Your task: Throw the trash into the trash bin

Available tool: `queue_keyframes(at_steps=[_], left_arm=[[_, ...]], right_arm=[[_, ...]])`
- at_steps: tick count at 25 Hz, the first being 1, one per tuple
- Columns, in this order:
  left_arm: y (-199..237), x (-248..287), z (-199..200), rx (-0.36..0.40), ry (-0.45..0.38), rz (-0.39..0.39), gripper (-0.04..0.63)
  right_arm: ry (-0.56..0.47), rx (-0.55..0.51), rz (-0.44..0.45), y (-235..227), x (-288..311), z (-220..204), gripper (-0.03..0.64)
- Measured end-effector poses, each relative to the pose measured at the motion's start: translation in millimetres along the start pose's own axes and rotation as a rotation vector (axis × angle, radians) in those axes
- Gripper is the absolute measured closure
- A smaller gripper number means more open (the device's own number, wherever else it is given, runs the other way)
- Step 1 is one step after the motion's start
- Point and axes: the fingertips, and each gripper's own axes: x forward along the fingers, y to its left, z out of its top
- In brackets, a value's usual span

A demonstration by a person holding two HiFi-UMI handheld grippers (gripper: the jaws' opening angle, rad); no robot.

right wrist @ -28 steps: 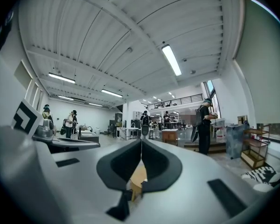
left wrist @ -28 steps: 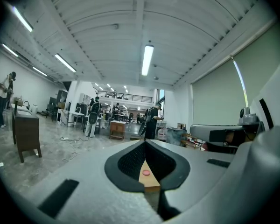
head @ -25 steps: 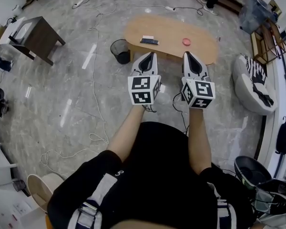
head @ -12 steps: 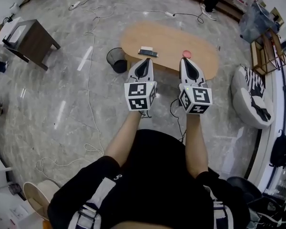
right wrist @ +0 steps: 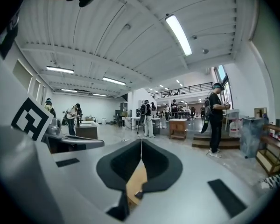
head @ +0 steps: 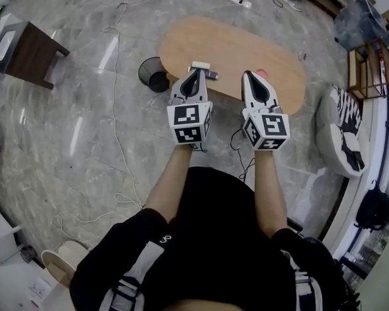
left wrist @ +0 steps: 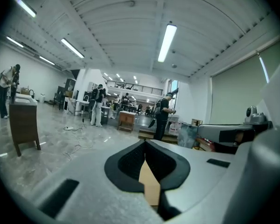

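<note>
left gripper [head: 195, 70], right gripper [head: 247, 74] jaws pressed together; oval wooden table [head: 236, 43], mesh bin [head: 152, 74]

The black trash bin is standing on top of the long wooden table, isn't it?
Not quite. The black trash bin is standing on the floor, just beside the left end of the long wooden table, not on top of it. The head view shows this.
</note>
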Motion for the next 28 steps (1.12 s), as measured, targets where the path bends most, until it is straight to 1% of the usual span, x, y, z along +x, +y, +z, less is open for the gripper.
queue_keyframes(at_steps=[2,4,8,14,17,21,25,28], left_arm=[[19.3,34.3,2.5,0.004,0.013,0.023,0.589],[40.5,63.5,1.4,-0.008,0.035,0.04,0.589],[76.9,109.4,-7.2,-0.038,0.077,0.046,0.589],[90.8,147.8,-40.5,-0.071,0.171,0.056,0.589],[90.0,161.8,-65.4,-0.087,0.223,0.058,0.589],[89.9,177.3,-106.7,-0.105,0.286,0.05,0.589],[100.0,193.9,-153.9,-0.139,0.344,0.079,0.589],[103.9,202.2,-190.8,-0.154,0.387,0.086,0.589]], right_arm=[[0.021,-0.011,0.021,-11.4,37.5,-1.2,0.606],[0.043,-0.012,0.033,-19.7,72.1,-4.2,0.606],[0.081,-0.008,0.036,-27.9,129.7,-13.9,0.606],[0.179,0.04,0.047,-48.5,163.4,-55.7,0.606],[0.236,0.03,0.059,-55.1,171.9,-84.8,0.606],[0.316,0.013,0.089,-53.2,190.8,-134.9,0.606],[0.379,0.047,0.12,-50.7,210.2,-189.0,0.606],[0.422,0.077,0.128,-50.4,219.5,-231.1,0.606]])
